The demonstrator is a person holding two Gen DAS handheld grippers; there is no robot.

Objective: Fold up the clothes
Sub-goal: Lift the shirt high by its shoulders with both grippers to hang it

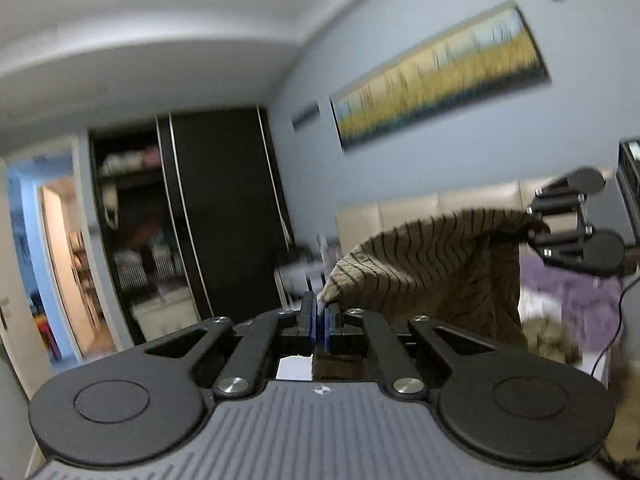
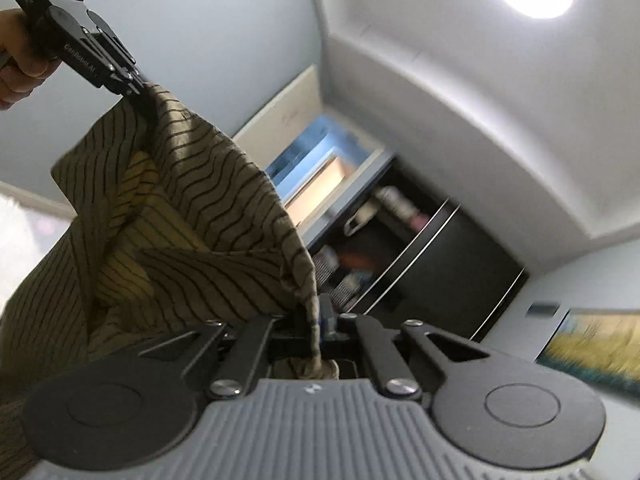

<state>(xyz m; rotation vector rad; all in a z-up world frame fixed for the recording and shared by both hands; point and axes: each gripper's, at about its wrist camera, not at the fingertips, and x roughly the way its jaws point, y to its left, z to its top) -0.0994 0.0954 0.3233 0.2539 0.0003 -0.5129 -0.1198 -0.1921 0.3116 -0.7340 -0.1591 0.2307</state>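
Note:
An olive-tan garment with thin dark stripes (image 1: 432,272) hangs in the air, stretched between both grippers. In the left wrist view my left gripper (image 1: 320,310) is shut, its blue-padded fingers pinching one edge of the cloth. My right gripper (image 1: 534,232) shows at the far right, clamped on the opposite corner. In the right wrist view my right gripper (image 2: 318,316) is shut on a bunched edge of the striped garment (image 2: 180,200), which drapes down to the left. At the upper left my left gripper (image 2: 136,84) grips the other corner, and a hand (image 2: 20,52) holds it.
Below the garment lies a bed with purple cloth (image 1: 572,300) and a beige padded headboard (image 1: 420,208). A dark wardrobe (image 1: 224,208) with an open side stands behind, next to a doorway (image 1: 60,260). A long painting (image 1: 440,76) hangs on the wall. A black cable (image 1: 612,336) runs at the right.

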